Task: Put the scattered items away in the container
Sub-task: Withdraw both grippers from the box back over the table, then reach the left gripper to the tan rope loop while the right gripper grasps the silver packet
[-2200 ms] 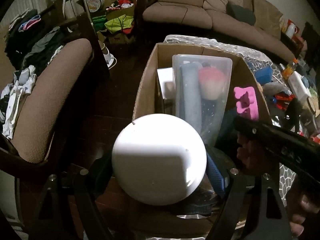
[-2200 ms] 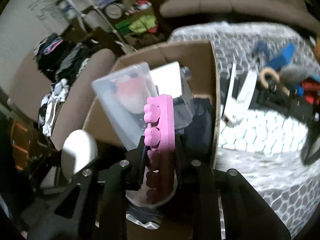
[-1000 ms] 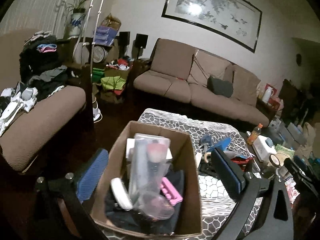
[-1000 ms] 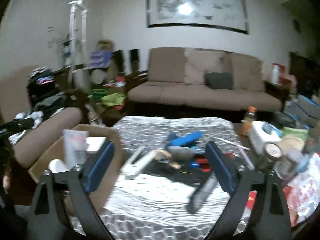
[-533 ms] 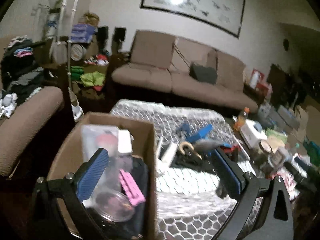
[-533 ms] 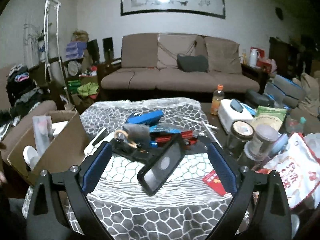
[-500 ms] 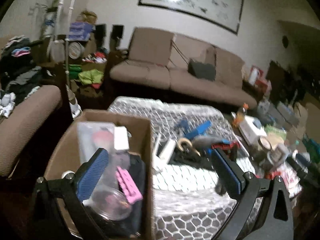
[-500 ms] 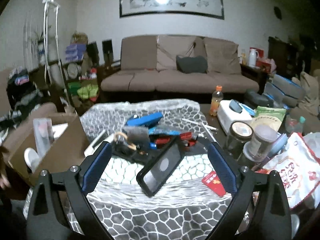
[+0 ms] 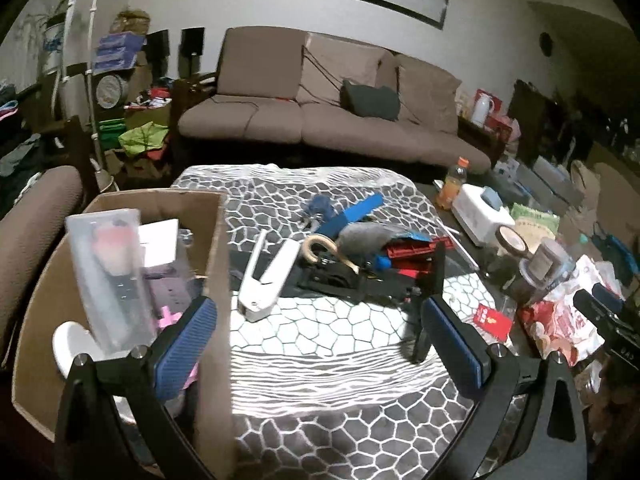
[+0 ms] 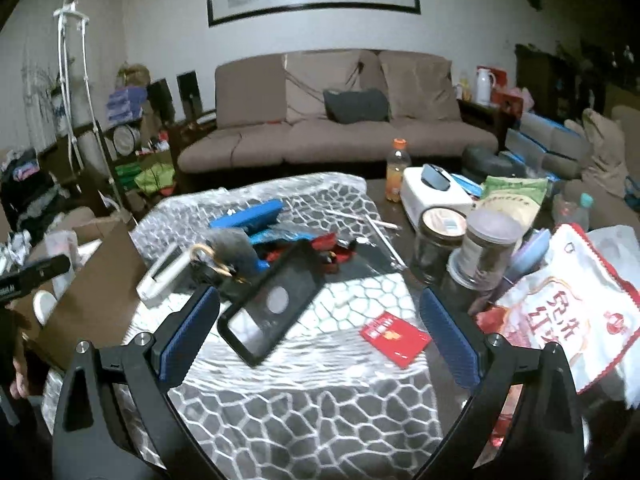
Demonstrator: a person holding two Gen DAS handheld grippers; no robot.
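Black phone case [image 10: 272, 300] lies propped mid-table between the empty, wide-spread right gripper [image 10: 318, 330] pads, so pinching its raised edge squarely looks wisest.

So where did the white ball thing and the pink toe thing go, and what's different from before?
Both were let go into the cardboard box: the white round thing and pink piece now lie inside. The left gripper and right gripper opened, pulled back and turned toward the table, both empty. The clear tub stayed in the box; the black phone case stayed on the table.
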